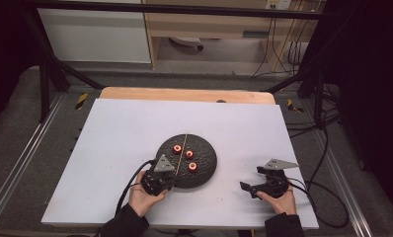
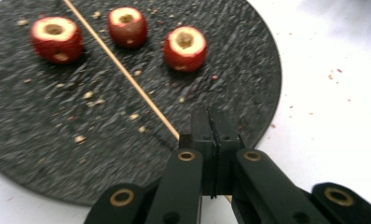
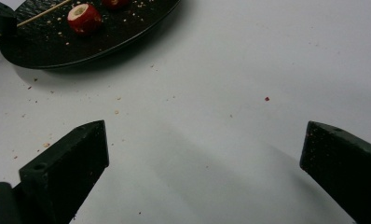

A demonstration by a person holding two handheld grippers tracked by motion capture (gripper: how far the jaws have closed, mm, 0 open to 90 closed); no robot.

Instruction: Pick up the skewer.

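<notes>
Container: a round black slate-textured plate is set near the middle of the white surface, in front of the person.
Contents: three red cored fruit pieces with pale hollow tops and one thin wooden skewer are carried on the plate, together with scattered pale crumbs.
Fruit count: three. One piece is placed on one side of the skewer; the other two are placed on the other side, all apart from one another.
Skewer count: one. It is laid straight across the plate, passing between the fruit pieces without touching them; its near end is clamped at the plate's near rim.
Left gripper: the jaws are pressed together on the near end of the skewer, over the plate's near edge.
Right gripper: the jaws are spread wide, with nothing between them; it is held over the bare surface, well apart from the plate.
Hands: two, one on each gripper, at the near edge of the surface.
Loose debris: small red and pale specks are strewn on the surface beside the plate.
</notes>
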